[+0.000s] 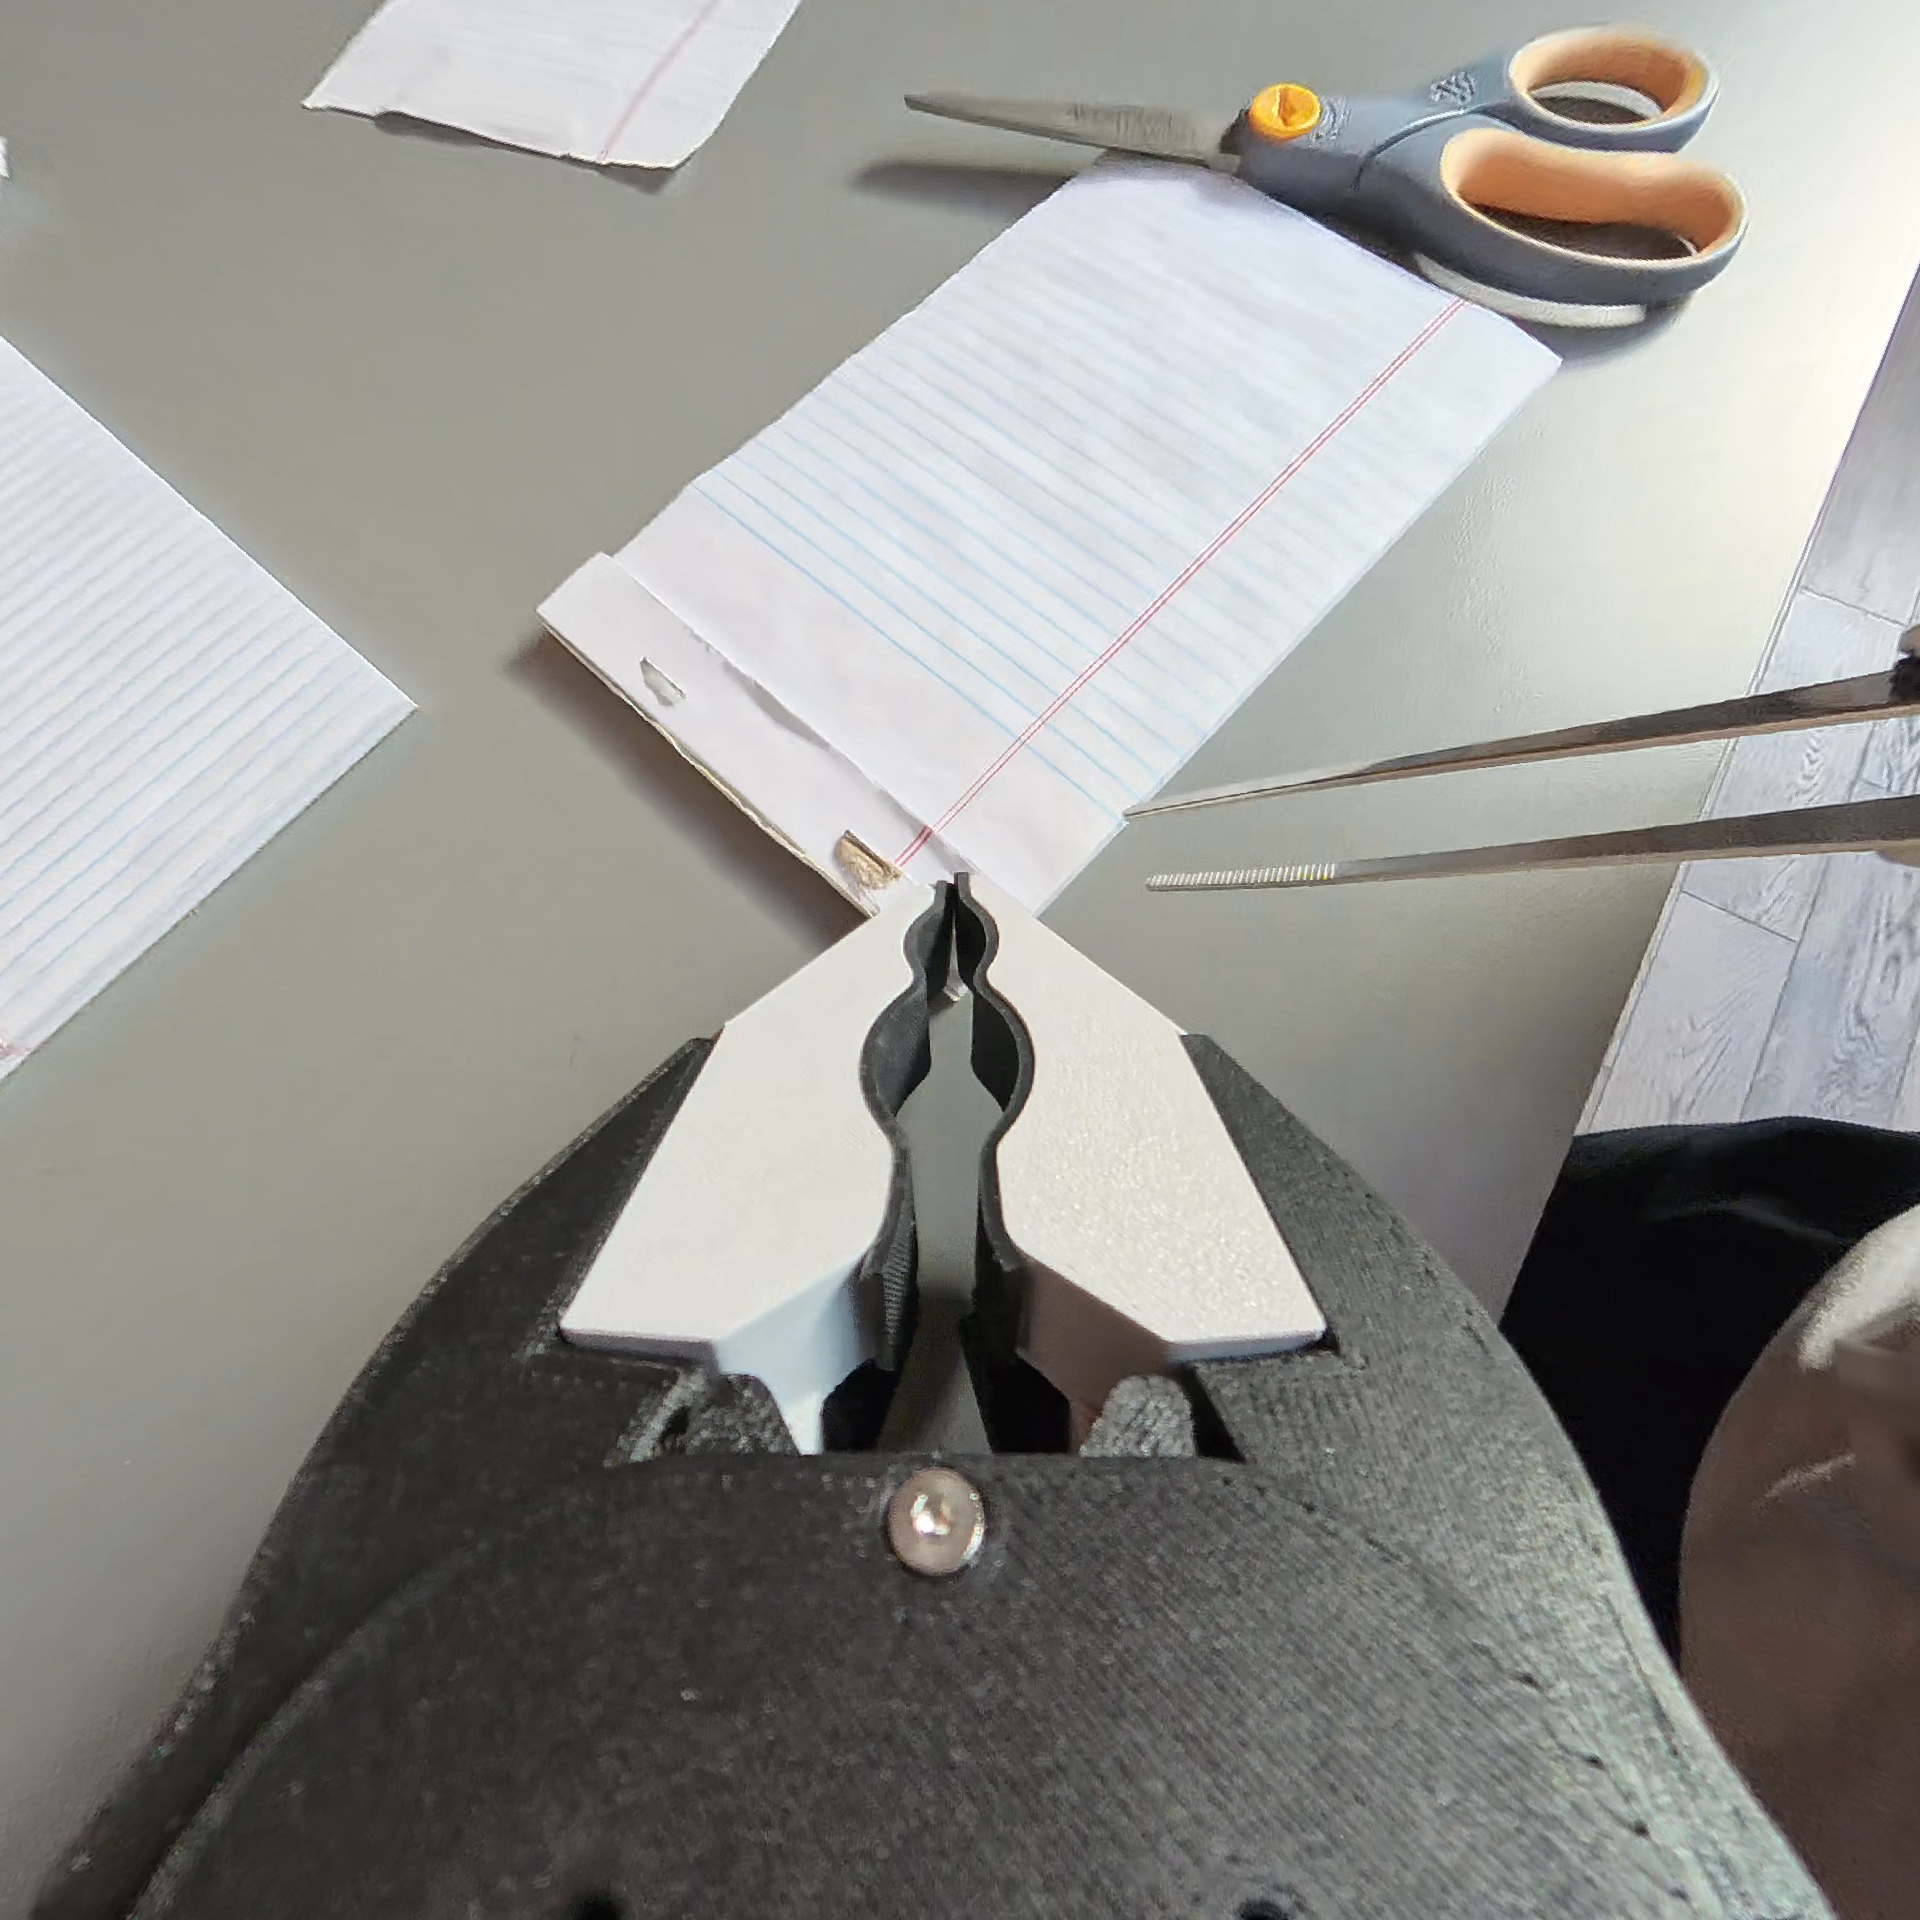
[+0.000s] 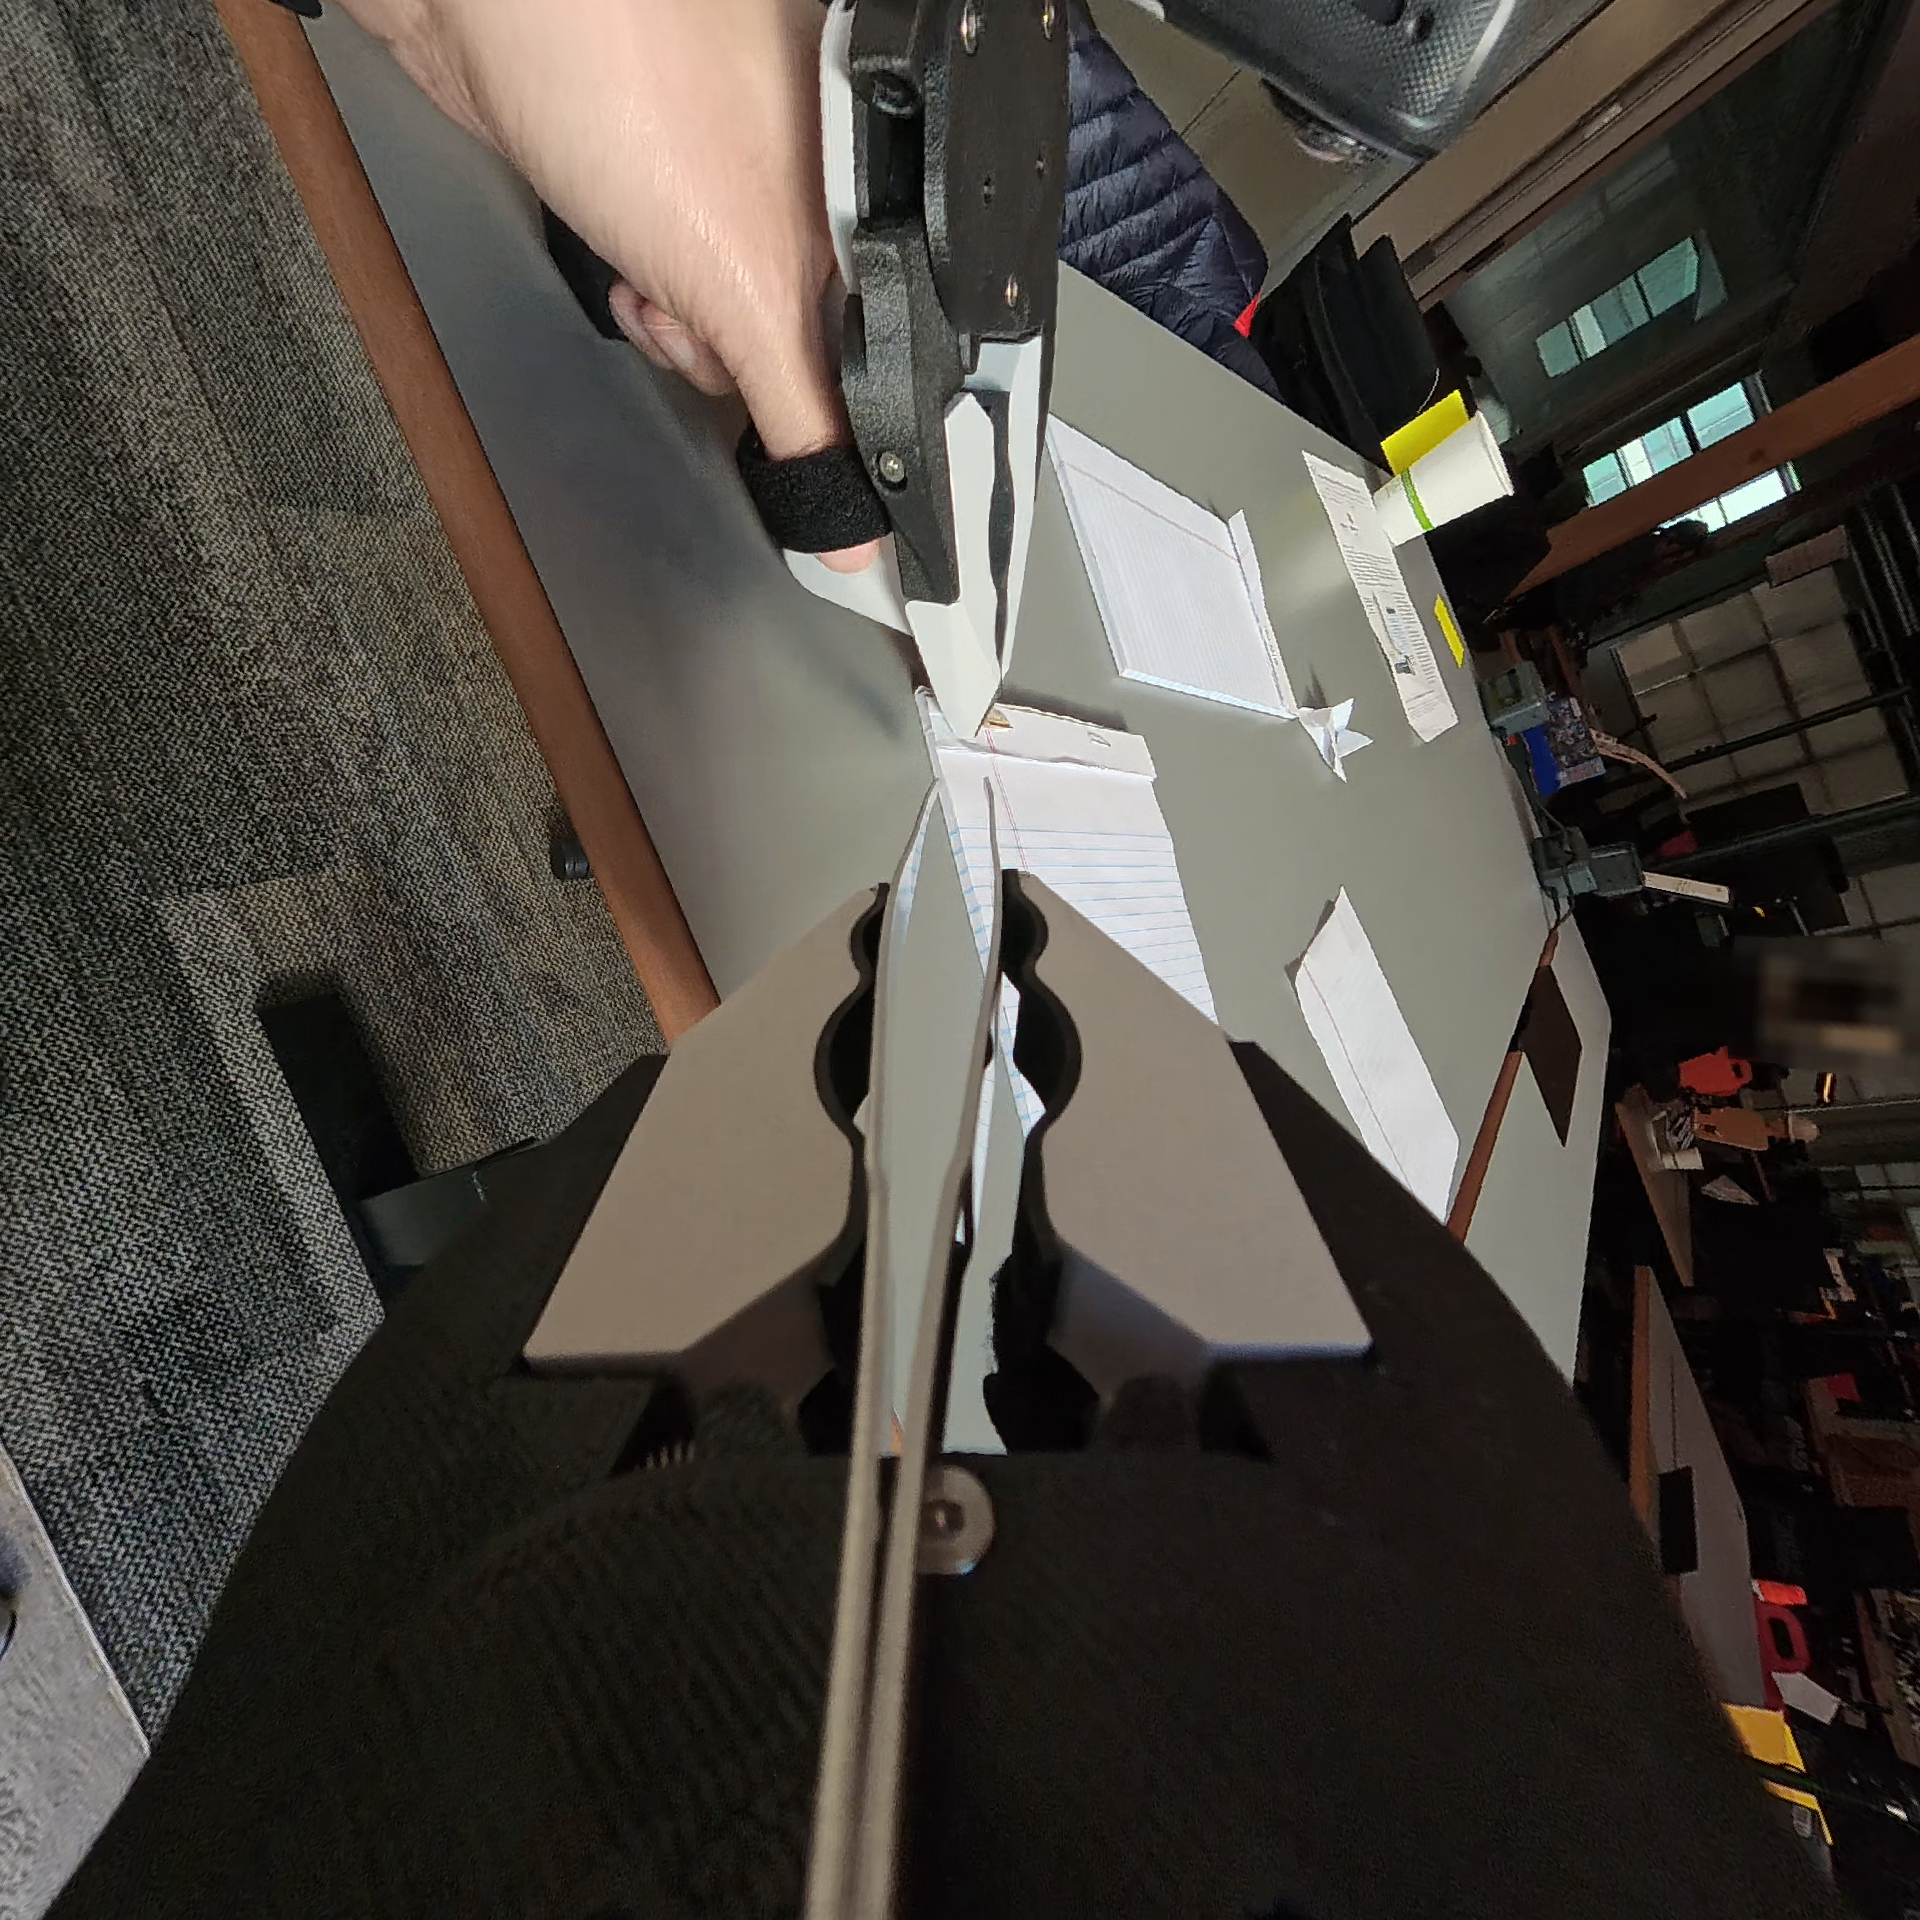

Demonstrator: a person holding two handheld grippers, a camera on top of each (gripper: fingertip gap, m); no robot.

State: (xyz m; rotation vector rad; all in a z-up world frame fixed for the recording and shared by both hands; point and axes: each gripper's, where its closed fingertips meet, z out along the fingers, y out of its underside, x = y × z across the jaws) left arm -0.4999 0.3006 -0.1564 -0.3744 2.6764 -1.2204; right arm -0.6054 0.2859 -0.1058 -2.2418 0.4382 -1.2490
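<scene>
While its two pale fingers are pressed together at the tips, the left gripper (image 1: 957,885) pinches the nearest corner of a narrow lined notepad (image 1: 1049,582) that lies flat on the grey table (image 1: 312,935). A torn stub of paper and a brown fleck sit along the pad's bound end, just beside the fingertips. A person's hand (image 2: 665,177) holds this gripper, one finger through a black strap, as the right wrist view shows.

Near that same end of the pad, a pair of long metal tweezers (image 1: 1558,790) reaches in from the table's right edge, its two tips slightly apart and hovering just off the pad's corner. The right gripper (image 2: 951,894) is closed around the tweezers' two arms, which run forward between its fingers toward the pad.

Toward the left edge of the table lies a larger lined sheet (image 1: 135,665), only partly in frame. At the far end of the pad, grey scissors (image 1: 1455,166) with orange-lined handles rest shut, their handles overlapping the pad's far corner and the blades pointing left. Farther still, toward the far left of the table, lies a smaller torn piece of lined paper (image 1: 561,73).

Beyond these, in the right wrist view, a white and yellow paper cup (image 2: 1444,473) stands near the table's far edge, beside a printed slip of paper (image 2: 1382,603).
</scene>
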